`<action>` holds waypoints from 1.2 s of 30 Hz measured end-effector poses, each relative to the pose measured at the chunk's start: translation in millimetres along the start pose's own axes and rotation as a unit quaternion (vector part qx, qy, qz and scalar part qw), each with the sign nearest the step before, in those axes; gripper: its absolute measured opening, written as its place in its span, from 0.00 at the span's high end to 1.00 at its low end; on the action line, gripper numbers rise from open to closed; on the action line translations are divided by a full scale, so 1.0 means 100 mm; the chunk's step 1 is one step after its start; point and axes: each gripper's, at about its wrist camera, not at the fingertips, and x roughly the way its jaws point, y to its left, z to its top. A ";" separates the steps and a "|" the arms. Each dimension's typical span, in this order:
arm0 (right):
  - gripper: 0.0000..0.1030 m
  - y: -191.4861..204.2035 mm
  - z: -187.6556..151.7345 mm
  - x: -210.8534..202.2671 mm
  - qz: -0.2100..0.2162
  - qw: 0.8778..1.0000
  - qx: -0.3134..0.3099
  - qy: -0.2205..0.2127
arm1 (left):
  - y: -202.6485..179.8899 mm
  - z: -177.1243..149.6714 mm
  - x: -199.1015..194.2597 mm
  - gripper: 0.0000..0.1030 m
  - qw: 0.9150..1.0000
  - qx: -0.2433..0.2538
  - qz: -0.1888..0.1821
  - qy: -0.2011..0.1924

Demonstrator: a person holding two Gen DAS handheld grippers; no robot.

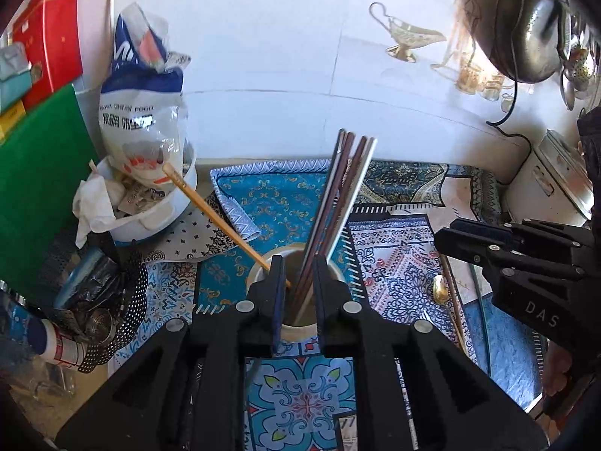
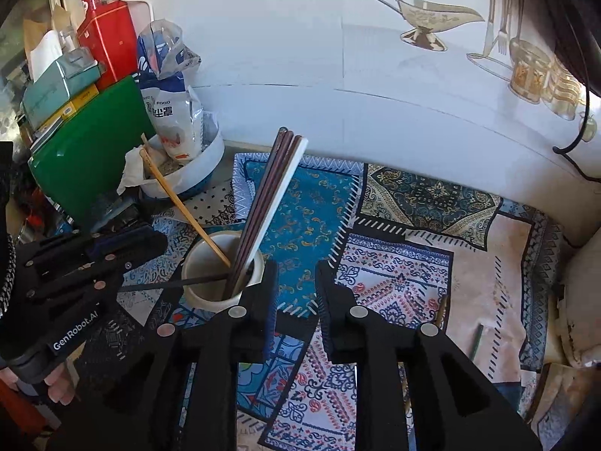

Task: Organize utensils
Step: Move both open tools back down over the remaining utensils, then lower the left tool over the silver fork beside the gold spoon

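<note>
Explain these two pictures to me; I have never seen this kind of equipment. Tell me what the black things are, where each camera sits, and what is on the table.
No robot here: a person holds a black two-finger tool in each hand, each with a camera looking along its jaws. The left-tool view shows the left gripper open and empty above a cream utensil cup. The other view shows the right gripper, also open and empty. The cup holds dark chopsticks and one bamboo chopstick. A gold spoon lies on the patterned cloth.

I am seeing a green board (image 2: 90,143) leaning beside a red tin (image 2: 109,37), with a plastic bag (image 2: 172,90) standing in a white bowl (image 2: 210,165).
</note>
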 end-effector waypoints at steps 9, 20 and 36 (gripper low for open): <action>0.77 -0.47 -0.16 -0.31 -0.029 0.999 0.009 -0.010 | -0.47 0.05 -0.18 0.75 1.000 0.018 -0.004 -0.016; 0.75 -1.10 -0.45 -0.48 -0.076 0.997 0.033 0.003 | -1.13 -0.11 -0.03 0.60 0.999 0.035 -0.024 0.016; 0.73 -1.90 -1.19 -0.11 -0.085 0.986 0.093 0.113 | -1.73 -0.79 0.94 0.58 0.983 0.048 -0.018 0.174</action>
